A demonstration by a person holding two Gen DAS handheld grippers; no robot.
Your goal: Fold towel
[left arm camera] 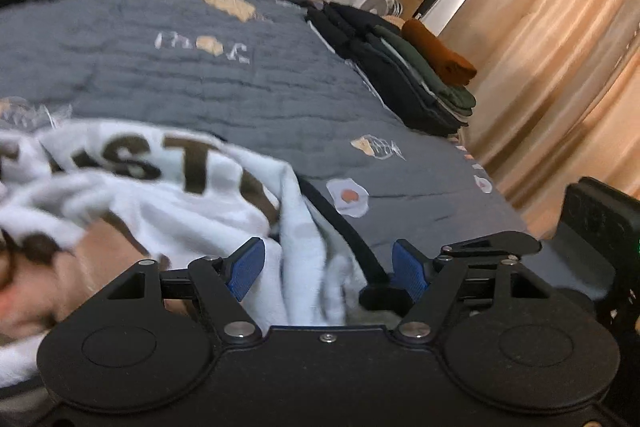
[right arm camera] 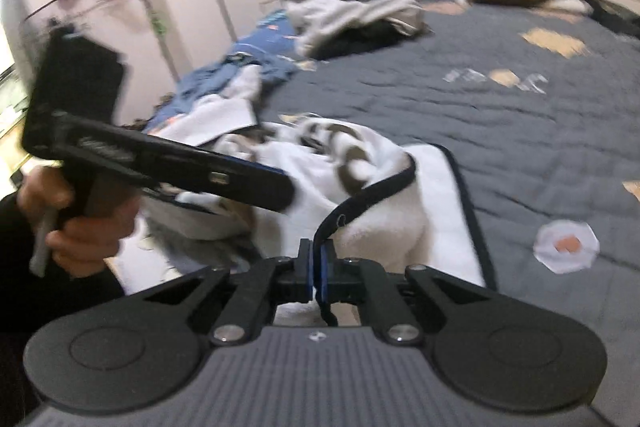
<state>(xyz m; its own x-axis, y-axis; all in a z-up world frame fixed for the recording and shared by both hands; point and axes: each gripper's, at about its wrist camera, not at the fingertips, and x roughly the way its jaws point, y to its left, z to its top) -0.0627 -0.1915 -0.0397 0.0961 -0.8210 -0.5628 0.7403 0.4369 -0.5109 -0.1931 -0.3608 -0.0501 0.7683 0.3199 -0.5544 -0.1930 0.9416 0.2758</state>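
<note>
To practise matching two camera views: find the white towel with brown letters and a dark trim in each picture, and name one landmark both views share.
Left wrist view: the towel lies crumpled at lower left, a fold running between the open left claw.
Right wrist view: the towel sits at centre, its dark trim pinched in the shut right claw.
Shared landmark: the fried-egg print on the grey bedspread.

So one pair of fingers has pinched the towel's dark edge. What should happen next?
Probably the left gripper should close on the white towel with the dark trim. Its blue fingers stand open with cloth between them, while the right gripper already pinches the trim, so both hands could then lift it.
</note>
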